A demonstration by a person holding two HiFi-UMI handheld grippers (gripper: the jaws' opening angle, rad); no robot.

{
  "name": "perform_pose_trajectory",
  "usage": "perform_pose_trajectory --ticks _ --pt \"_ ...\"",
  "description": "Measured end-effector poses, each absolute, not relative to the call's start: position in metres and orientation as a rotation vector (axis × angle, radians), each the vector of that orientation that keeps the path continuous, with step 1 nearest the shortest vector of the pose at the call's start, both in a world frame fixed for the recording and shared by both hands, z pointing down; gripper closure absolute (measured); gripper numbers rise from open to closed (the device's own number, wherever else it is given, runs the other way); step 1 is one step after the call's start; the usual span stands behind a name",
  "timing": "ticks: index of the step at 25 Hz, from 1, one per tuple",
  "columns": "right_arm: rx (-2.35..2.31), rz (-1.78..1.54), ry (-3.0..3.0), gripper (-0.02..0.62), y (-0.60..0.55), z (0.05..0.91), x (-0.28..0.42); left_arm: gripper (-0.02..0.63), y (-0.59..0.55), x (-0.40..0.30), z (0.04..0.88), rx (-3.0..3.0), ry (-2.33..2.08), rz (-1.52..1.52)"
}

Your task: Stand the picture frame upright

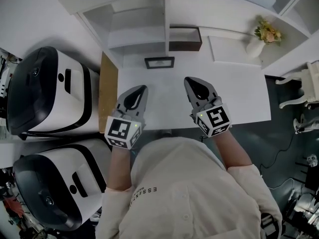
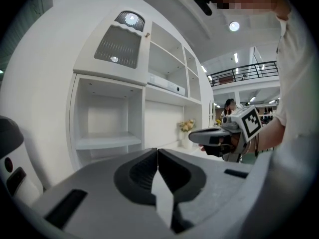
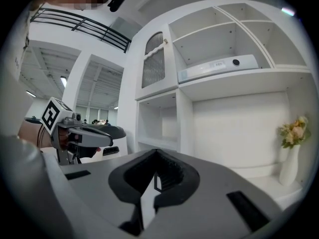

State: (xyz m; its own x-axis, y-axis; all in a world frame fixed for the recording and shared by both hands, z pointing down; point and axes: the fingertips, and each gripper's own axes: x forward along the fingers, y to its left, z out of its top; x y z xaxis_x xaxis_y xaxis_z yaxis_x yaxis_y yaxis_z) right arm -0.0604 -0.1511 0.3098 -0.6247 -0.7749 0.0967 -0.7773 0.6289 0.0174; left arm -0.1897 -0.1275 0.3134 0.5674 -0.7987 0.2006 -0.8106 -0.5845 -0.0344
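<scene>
Jaws on the left gripper (image 1: 141,88) and right gripper (image 1: 189,80) are pressed together on nothing, both low over the table's (image 1: 239,98) near half. Straight ahead, by the shelf unit (image 1: 139,29), sits the picture frame (image 1: 159,62). Its long side runs crosswise, roughly midway between both tips, neither clearly nearer.

The person stands with both forearms (image 1: 119,166) stretched forward, bare below pale sleeves (image 1: 249,183). The left gripper (image 1: 141,90) and right gripper (image 1: 190,81) are held side by side, apart, their tips leaning slightly toward each other. Each one's jaws are pressed together with nothing between them. The marker cubes (image 1: 122,131) sit just ahead of the wrists.
</scene>
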Motion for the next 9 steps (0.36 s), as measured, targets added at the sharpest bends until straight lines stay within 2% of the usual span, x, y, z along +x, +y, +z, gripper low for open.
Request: perform_pose_trajectory --ticks 9 --pt "1.314 0.068 -2.755 0.581 -0.1580 0.3138 -0.0625 0.603 -0.1326 -0.1903 0.3166 2.726 -1.372 0.294"
